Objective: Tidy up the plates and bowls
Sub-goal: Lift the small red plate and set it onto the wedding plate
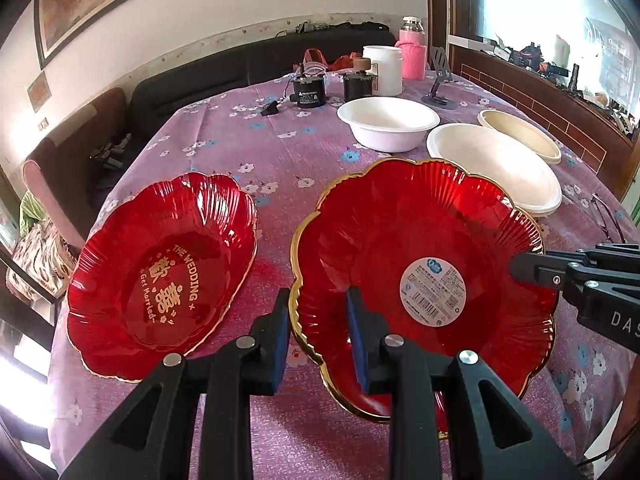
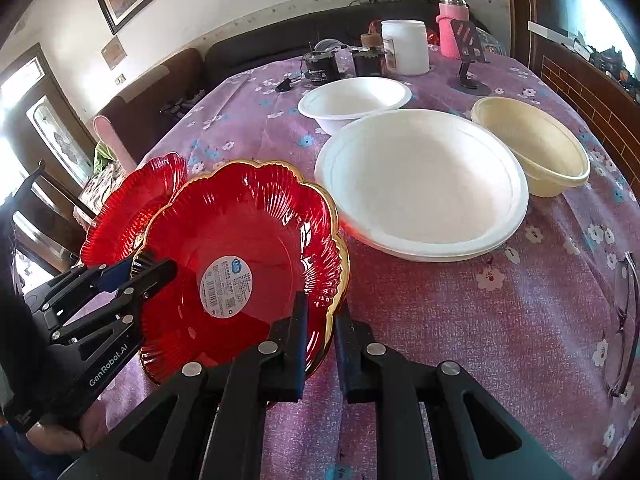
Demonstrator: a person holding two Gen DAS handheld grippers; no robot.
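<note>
A red fluted plate with a gold rim and a round white sticker (image 1: 420, 232) (image 2: 248, 216) is held tilted just over the purple tablecloth. My left gripper (image 1: 318, 324) (image 2: 152, 268) is shut on its left rim. My right gripper (image 2: 322, 340) (image 1: 516, 268) is shut on its right rim. A second red plate with gold "THE WEDDING" lettering (image 1: 160, 264) (image 2: 132, 200) lies to the left. Behind stand a white bowl (image 1: 388, 120) (image 2: 356, 100), stacked shallow white plates (image 1: 496, 168) (image 2: 420, 180) and a cream bowl (image 1: 520, 136) (image 2: 532, 140).
At the far end of the table stand a white jar (image 2: 404, 48), a pink bottle (image 2: 452, 28), a phone stand (image 2: 468, 60) and small black devices (image 1: 308, 88). A pair of glasses (image 2: 620, 312) lies near the right edge. A dark sofa sits behind.
</note>
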